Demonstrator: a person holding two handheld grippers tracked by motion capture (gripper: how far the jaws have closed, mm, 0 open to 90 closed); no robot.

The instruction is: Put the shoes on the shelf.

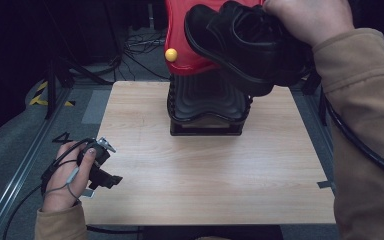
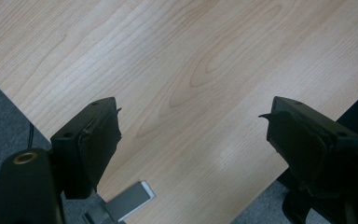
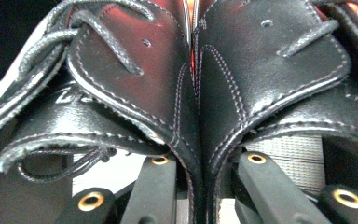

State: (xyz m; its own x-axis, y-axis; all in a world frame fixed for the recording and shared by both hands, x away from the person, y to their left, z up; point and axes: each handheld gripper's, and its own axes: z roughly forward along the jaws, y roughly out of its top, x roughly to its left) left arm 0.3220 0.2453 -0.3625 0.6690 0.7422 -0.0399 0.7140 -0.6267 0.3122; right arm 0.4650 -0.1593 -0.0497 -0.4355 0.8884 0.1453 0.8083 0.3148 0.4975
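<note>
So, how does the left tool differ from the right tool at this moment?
The left tool stands open with nothing between its jaws; the right tool is shut on the black shoes. The left tool sits low at the near left edge of the table; the right tool is high over the far side. Both are hand-held and have black jaws.

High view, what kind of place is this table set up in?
Probably a recording lab or workshop, not a home: the bare wooden table stands among dark surroundings, loose cables trail over the grey floor, and hazard tape marks the floor at the left.
</note>
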